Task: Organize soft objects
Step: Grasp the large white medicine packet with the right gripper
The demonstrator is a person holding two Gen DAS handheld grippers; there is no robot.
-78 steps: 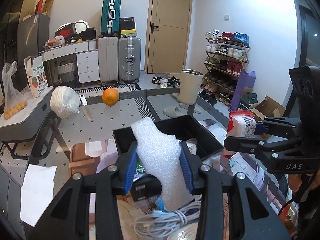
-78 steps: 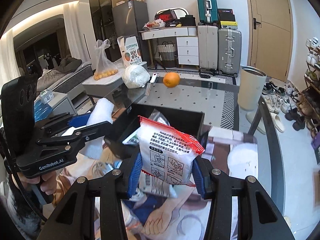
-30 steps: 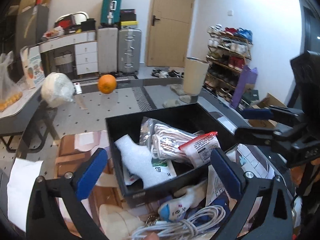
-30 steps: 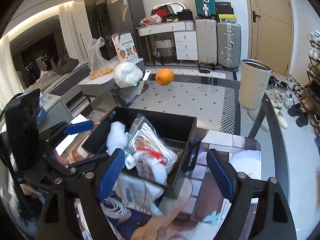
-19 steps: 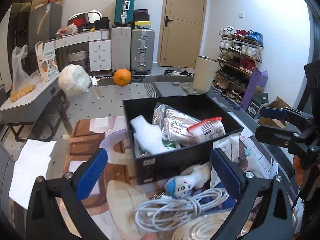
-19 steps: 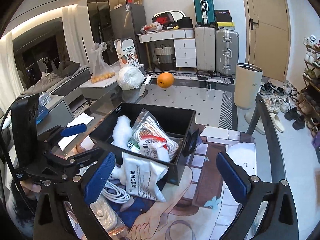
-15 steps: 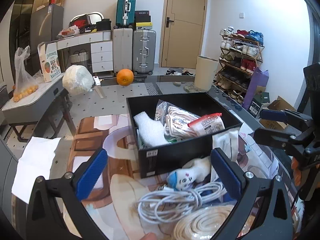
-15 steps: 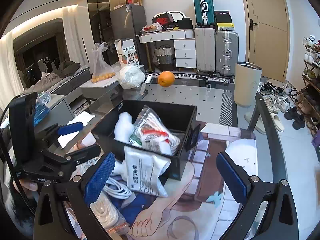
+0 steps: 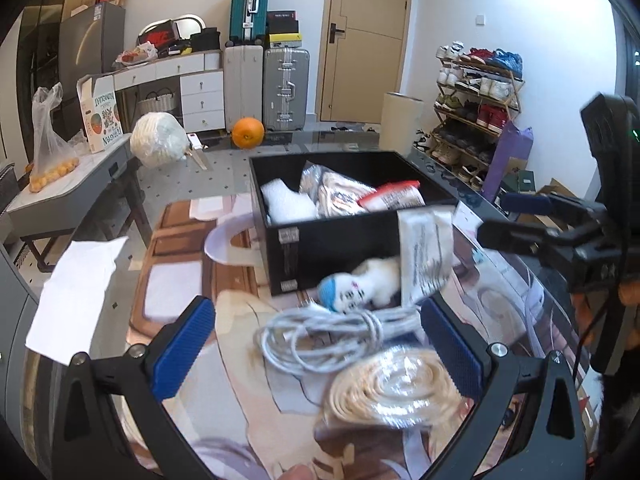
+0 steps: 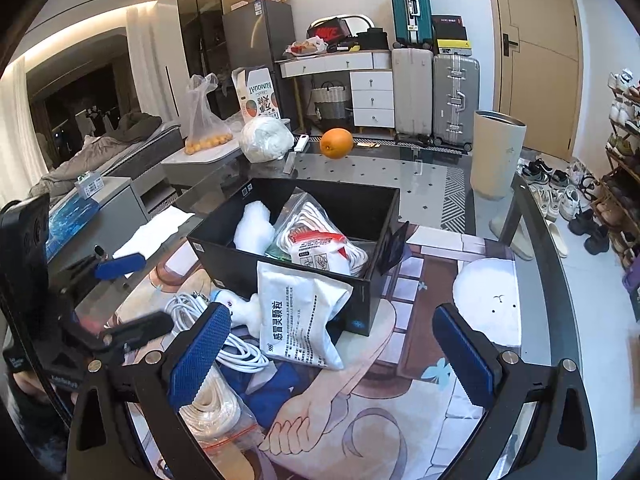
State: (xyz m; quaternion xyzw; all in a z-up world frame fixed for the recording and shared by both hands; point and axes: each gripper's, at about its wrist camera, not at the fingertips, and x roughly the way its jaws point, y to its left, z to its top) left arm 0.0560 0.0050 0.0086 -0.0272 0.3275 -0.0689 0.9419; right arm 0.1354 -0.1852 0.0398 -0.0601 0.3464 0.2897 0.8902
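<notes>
Left gripper (image 9: pixel 316 346) at lower centre of the left wrist view, blue-padded fingers (image 9: pixel 182 346) spread wide, nothing held between them. Right gripper (image 10: pixel 332 354) at lower centre of the right wrist view, fingers (image 10: pixel 200 354) likewise spread wide and empty.

Black box (image 10: pixel 224 258) at mid-frame on the glass worktop (image 10: pixel 424 178), open at the top. Inside it: white foam piece (image 10: pixel 252 230) toward the left, clear bag of white cord (image 10: pixel 316 224) beside it at centre, red-and-white packet (image 10: pixel 316 250) lying on top of that bag.

In front of the box, lower in the frame: white pouch with printed text (image 10: pixel 294 316) leaning against the box's near wall. Small plush toy with a blue cap (image 9: pixel 354 284) just left of the pouch, touching the box front. Coil of white cable (image 9: pixel 320 338) just below the toy, between the left gripper's fingers in the left wrist view. Bagged roll of cream rope (image 9: pixel 394 386) at lower right of that view, touching the cable, blurred.

Printed cartoon mat (image 10: pixel 400 408) under the loose items. Orange (image 10: pixel 337 143) at upper centre of the right wrist view, on the worktop's far edge, well apart from the box. White wrapped bundle (image 10: pixel 266 138) to its left.
</notes>
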